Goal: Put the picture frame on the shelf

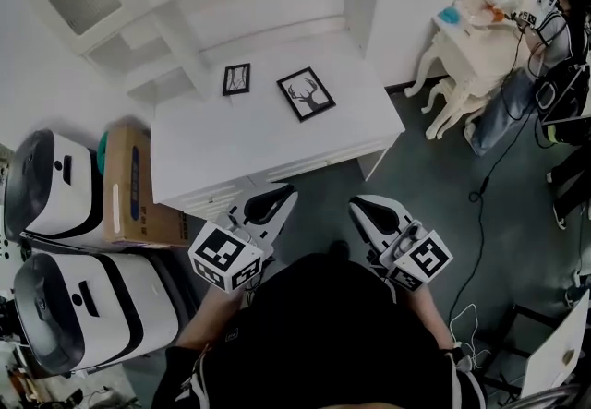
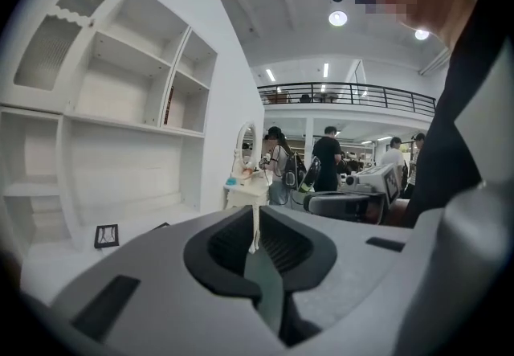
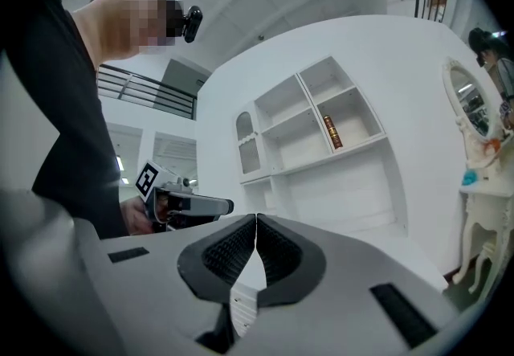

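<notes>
Head view looks steeply down on the white desk (image 1: 212,153), where two frames lie flat, near each other. A small black picture frame (image 1: 236,79) lies close to the back edge. To its right is a larger black picture frame with a deer head drawing (image 1: 306,94). Both are on the desk top, below the white wooden shelf unit (image 1: 175,1), and well apart from my claws. My left claw (image 1: 280,197) and my right claw (image 1: 360,206) hang in front of the desk, over the grey floor.

Left gripper view looks along the left claw: its jaws meet at the tips and nothing is between them. From this low angle I also see the small frame on the desk and, far behind, several people standing.

Right gripper view shows the right claw closed as well, on nothing. It gives the best look at a brown book (image 3: 332,131) standing upright in an upper compartment of the shelf unit.
</notes>
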